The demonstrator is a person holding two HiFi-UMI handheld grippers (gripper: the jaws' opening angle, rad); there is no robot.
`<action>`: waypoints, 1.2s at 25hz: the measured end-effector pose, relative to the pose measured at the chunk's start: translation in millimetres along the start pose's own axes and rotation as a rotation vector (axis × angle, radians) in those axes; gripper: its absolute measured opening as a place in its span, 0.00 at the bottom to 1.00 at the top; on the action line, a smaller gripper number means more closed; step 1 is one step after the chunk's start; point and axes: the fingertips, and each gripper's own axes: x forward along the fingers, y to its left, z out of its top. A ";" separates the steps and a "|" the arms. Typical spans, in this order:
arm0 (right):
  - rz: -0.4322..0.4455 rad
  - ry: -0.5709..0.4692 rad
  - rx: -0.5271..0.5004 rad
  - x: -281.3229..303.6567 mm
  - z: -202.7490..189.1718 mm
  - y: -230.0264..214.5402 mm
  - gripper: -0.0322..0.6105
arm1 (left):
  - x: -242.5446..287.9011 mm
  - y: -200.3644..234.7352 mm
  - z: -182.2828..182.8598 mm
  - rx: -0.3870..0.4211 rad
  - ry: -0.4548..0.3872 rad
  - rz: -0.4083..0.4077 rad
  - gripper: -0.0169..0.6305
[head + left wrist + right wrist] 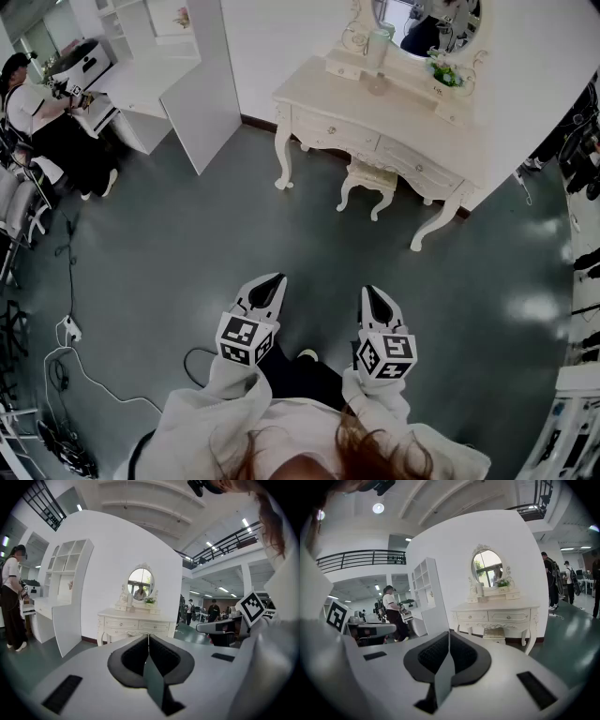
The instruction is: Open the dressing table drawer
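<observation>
While the left gripper (pixel 273 283) and right gripper (pixel 373 294) hang closed and empty, the cream dressing table (pixel 375 108) stands well ahead of them, both knobbed drawers (pixel 330 130) shut flush.

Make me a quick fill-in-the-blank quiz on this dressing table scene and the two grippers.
1. The two drawers of the cream carved dressing table are both ___.
2. The small cream cushioned stool stands tucked ___ the table.
3. The left gripper and right gripper have their jaws ___, holding nothing.
Missing words: closed; under; shut.
</observation>
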 end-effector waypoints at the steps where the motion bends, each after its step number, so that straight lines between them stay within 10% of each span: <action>1: 0.004 0.002 -0.004 -0.3 0.2 0.1 0.11 | 0.5 -1.1 0.3 -0.001 -0.002 0.001 0.06; 30: -0.071 -0.008 0.031 15.3 9.6 -34.9 0.11 | 53.0 -10.8 7.4 0.002 0.012 -0.063 0.06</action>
